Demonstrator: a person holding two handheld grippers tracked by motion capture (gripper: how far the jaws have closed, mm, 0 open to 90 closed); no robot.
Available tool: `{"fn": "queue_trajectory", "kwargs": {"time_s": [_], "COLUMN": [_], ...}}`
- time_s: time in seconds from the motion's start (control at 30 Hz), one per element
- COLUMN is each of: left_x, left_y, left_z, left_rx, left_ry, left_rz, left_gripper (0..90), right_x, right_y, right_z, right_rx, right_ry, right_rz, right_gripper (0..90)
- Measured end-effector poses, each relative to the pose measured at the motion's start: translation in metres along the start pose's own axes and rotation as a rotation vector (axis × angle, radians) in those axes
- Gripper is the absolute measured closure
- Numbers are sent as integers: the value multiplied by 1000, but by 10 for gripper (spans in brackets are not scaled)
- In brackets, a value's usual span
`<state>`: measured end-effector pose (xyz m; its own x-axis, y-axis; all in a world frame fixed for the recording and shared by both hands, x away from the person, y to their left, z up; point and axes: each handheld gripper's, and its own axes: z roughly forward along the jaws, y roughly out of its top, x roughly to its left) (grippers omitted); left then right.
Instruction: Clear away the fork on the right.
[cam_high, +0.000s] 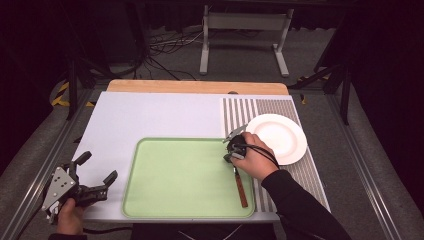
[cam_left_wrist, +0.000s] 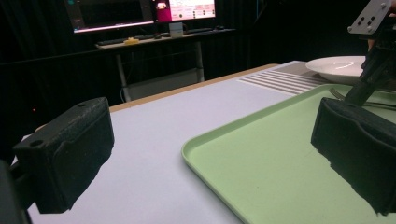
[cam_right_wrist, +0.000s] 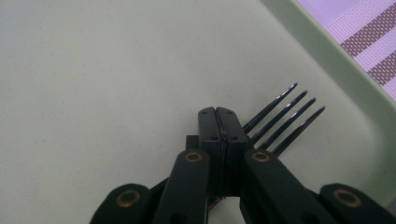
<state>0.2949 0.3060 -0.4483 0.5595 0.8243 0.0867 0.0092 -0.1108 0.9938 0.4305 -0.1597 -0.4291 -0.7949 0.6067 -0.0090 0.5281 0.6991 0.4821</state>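
Note:
A fork with a brown handle (cam_high: 241, 187) lies along the right side of the green tray (cam_high: 175, 175); its tines (cam_right_wrist: 285, 116) point toward the tray's rim. My right gripper (cam_high: 231, 155) is down on the fork's neck, jaws pressed together (cam_right_wrist: 217, 114), with the tines fanning out just behind them. It appears shut on the fork. My left gripper (cam_high: 98, 167) hovers off the tray's left edge near the table's front left corner, wide open with nothing between its pads (cam_left_wrist: 65, 158). From there the right gripper (cam_left_wrist: 369, 70) and the tines (cam_left_wrist: 337, 92) show at the far right.
A white plate (cam_high: 277, 137) sits on a striped mat (cam_high: 240, 112) at the right, just beyond the right hand. The tray rests on a pale sheet (cam_high: 150, 115) covering the table. Desks and monitors (cam_left_wrist: 140, 14) stand in the dark background.

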Motion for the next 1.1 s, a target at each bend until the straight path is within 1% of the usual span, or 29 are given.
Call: {"fn": "queue_trajectory", "kwargs": {"time_s": [0.07,0.13,0.17,0.2,0.4,0.83,0.87,0.9,0.93,0.97,1.0,1.03,1.1], "left_x": [0,0,0,0,0,0,0,0,0,0,0,1,0], "left_y": [0,0,0,0,0,0,0,0,0,0,0,0,0], "left_z": [0,0,0,0,0,0,0,0,0,0,0,0,0], "left_rx": [0,0,0,-1,0,5,3,3,3,3,2,2,2], "left_ry": [1,0,0,0,1,-1,1,1,1,1,1,1,1], "left_rz": [-1,0,1,1,1,0,-1,-1,0,1,0,0,-1], "left_gripper": [0,0,0,0,0,0,0,0,0,0,0,0,0], "right_x": [-2,-4,-5,-6,-10,-17,-17,-17,-17,-16,-16,-15,-14], "right_y": [-1,-2,-3,-3,-7,-13,-12,-12,-12,-11,-10,-9,-7], "right_z": [-1,-2,-2,-2,-5,-8,-9,-9,-11,-12,-15,-17,-22], "right_rx": [3,5,2,3,8,5,-18,-18,-42,-59,-87,-114,-153], "right_ry": [-6,0,-12,-8,-25,-31,-15,-15,-2,1,8,11,4], "right_rz": [5,6,11,12,29,49,60,60,62,58,48,45,16], "right_gripper": [900,900,900,900,900,893,838,838,804,761,678,620,503]}}
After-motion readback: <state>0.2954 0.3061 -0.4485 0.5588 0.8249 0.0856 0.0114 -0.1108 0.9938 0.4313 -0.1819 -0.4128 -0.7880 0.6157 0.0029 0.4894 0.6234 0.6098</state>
